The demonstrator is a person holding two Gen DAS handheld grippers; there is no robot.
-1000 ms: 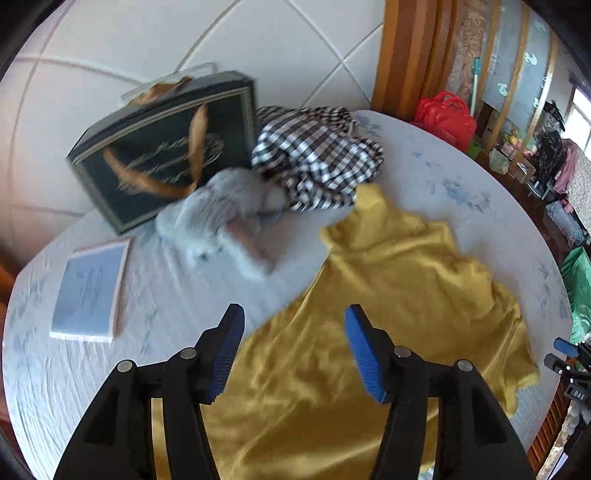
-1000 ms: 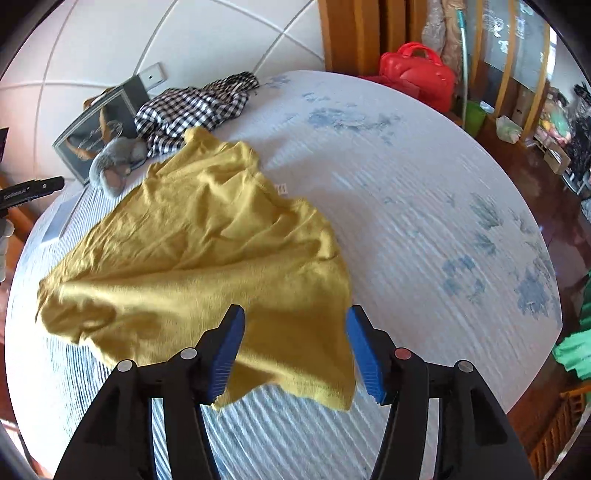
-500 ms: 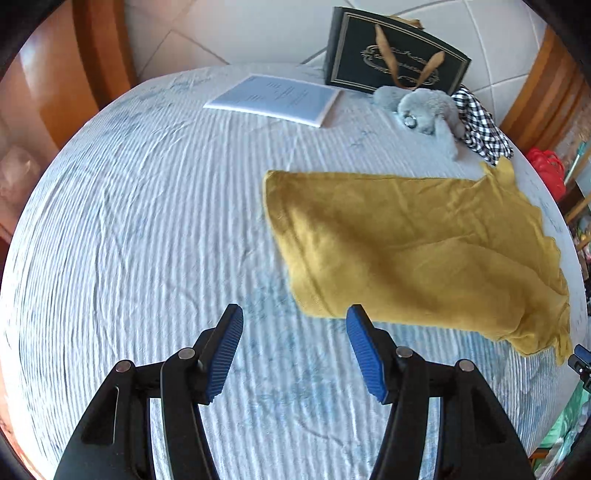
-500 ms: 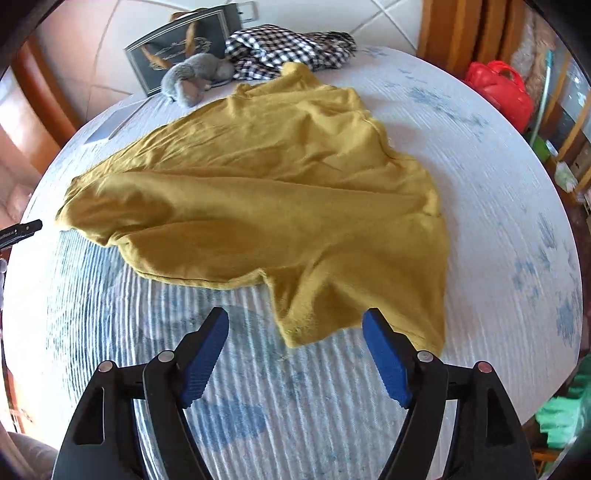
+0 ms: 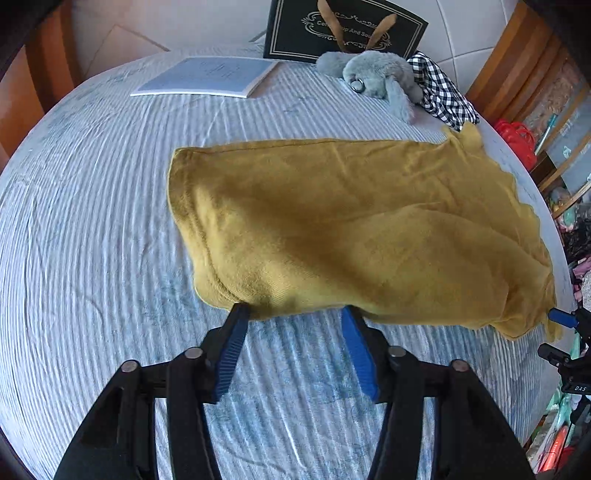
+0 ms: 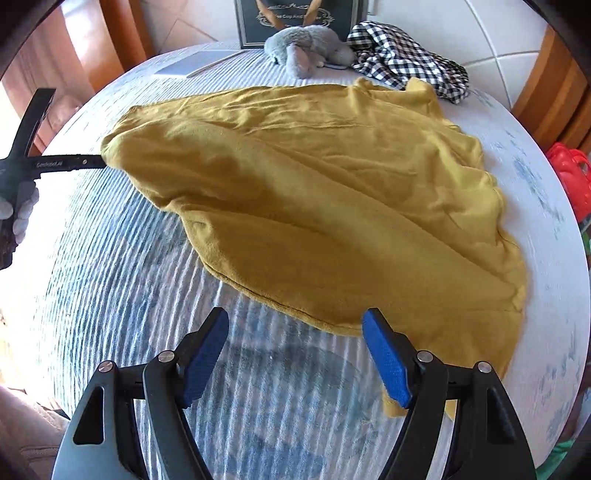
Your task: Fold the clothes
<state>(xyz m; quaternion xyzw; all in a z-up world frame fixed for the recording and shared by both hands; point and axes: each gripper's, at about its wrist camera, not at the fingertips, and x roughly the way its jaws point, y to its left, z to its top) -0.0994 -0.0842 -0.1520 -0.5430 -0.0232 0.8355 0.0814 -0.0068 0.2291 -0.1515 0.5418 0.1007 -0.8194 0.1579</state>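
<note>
A mustard-yellow garment [image 5: 351,229] lies spread and wrinkled across the round table; it also shows in the right wrist view [image 6: 325,206]. My left gripper [image 5: 293,314] is open, its fingertips at the garment's near left edge. My right gripper [image 6: 295,321] is open and empty, its right finger over the garment's near right hem. In the right wrist view the left gripper's black body [image 6: 48,162] touches the garment's left end. A black-and-white checked garment [image 5: 441,92] lies bunched at the far side, also in the right wrist view [image 6: 402,59].
The table has a pale blue striped cloth [image 5: 92,221]. At the far edge are a grey plush toy [image 5: 373,74], a dark gift bag [image 5: 343,29] and a booklet [image 5: 207,75]. A red basket [image 6: 570,177] stands beyond the table's right rim.
Both grippers have come closer to the yellow garment's near edge. The left one swung from the far side to the garment's left end. The garment now lies more spread out.
</note>
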